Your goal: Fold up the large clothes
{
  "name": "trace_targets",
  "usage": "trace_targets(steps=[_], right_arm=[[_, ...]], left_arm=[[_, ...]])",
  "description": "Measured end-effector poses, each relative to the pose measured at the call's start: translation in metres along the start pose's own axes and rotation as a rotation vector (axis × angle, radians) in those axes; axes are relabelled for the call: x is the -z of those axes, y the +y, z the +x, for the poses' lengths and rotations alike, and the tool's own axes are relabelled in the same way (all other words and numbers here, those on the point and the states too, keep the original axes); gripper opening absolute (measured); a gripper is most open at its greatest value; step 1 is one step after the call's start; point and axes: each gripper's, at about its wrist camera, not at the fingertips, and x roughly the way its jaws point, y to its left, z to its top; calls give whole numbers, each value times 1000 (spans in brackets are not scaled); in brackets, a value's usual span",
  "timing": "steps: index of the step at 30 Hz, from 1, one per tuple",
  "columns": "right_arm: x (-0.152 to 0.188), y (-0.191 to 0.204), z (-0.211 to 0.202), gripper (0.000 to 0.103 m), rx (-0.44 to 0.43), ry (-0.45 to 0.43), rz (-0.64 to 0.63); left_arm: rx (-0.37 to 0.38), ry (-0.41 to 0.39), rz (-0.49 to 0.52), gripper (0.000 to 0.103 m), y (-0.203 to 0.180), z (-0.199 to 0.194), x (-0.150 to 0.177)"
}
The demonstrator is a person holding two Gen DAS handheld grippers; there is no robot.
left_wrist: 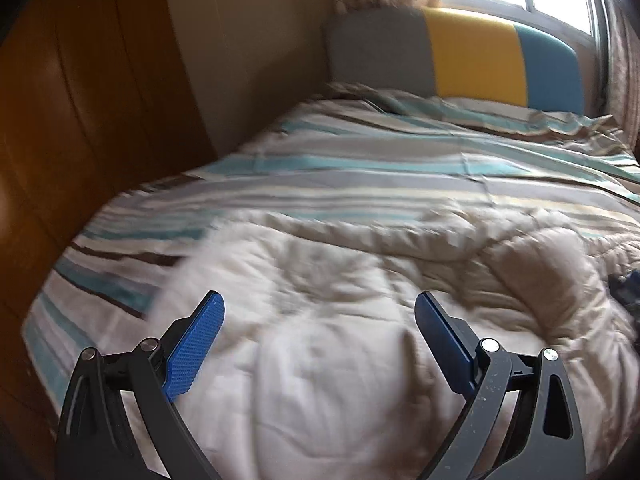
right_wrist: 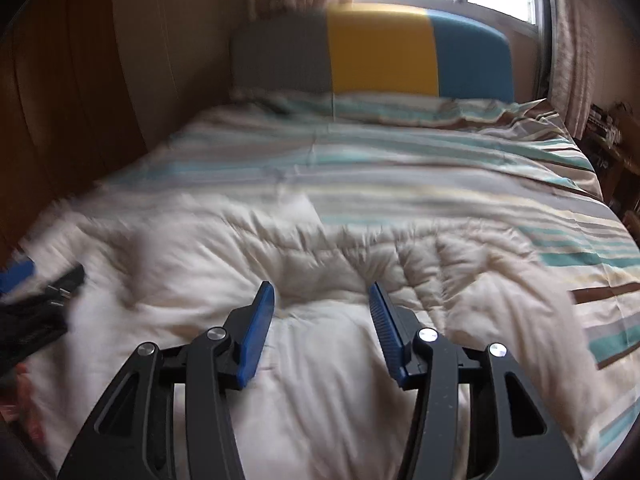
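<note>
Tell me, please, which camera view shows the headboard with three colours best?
The right wrist view shows the headboard best: its grey, yellow and blue panels all appear, near the middle of the picture, above the striped bedding. In the left wrist view, the headboard is also complete, but it sits further right and looks more tilted.

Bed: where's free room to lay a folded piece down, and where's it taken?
Free: the striped bedspread between the cream quilted garment and the pillow at the headboard, and its strip along the wooden wardrobe. Crowded: the near end, covered by the garment under both open grippers.
</note>
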Motion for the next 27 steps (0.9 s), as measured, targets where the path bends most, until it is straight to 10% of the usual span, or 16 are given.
trace_targets(steps=[9, 27], right_arm=[[17, 39, 52, 55, -9, 148, -126], [24, 29, 21, 59, -42, 71, -67]], left_arm=[[-28, 38, -48, 100, 19, 30, 17], [76, 60, -115, 100, 53, 5, 29]])
